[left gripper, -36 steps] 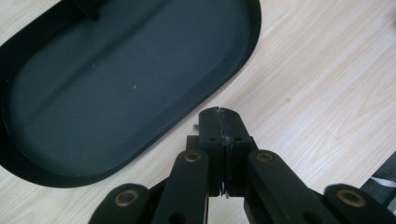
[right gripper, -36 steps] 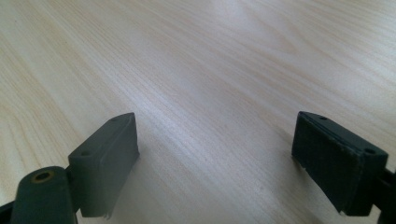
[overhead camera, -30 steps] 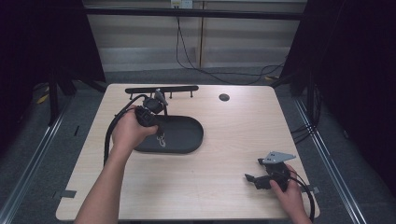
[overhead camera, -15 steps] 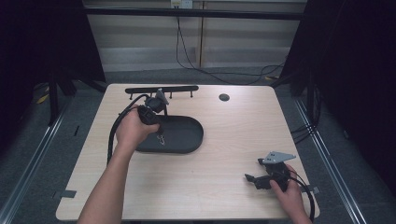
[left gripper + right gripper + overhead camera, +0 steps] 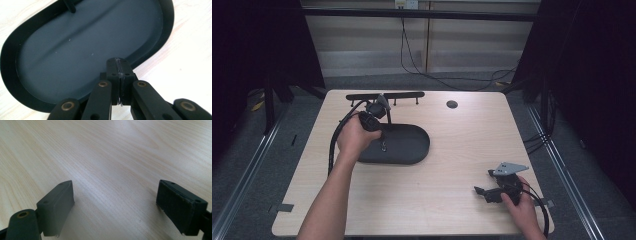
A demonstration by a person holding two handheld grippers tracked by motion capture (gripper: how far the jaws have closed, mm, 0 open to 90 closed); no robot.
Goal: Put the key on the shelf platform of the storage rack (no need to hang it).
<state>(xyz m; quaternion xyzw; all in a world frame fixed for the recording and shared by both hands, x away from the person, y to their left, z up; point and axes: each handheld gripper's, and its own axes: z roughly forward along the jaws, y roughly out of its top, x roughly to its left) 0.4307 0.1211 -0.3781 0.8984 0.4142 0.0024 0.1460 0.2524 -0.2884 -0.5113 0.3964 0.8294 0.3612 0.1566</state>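
Observation:
A black oval tray (image 5: 412,147) lies on the wooden table, left of centre. A person's left hand holds my left gripper (image 5: 384,146) tilted down over the tray's left part. In the left gripper view its jaws (image 5: 120,68) are shut, pad against pad, with nothing visible between them, just above the tray's (image 5: 75,52) dark floor near the rim. My right gripper (image 5: 484,194) rests in the person's right hand near the table's front right corner. Its jaws (image 5: 115,202) stand wide open over bare wood with nothing between them.
A low black rail on short legs (image 5: 404,95) runs along the table's back edge behind the tray. A small black round disc (image 5: 452,104) sits at the back centre. Cables trail from both grippers. Bare wood lies between tray and right gripper.
The left hand and its gripper have shifted slightly and sunk a little over the tray, jaws still shut. The right gripper has stayed where it was.

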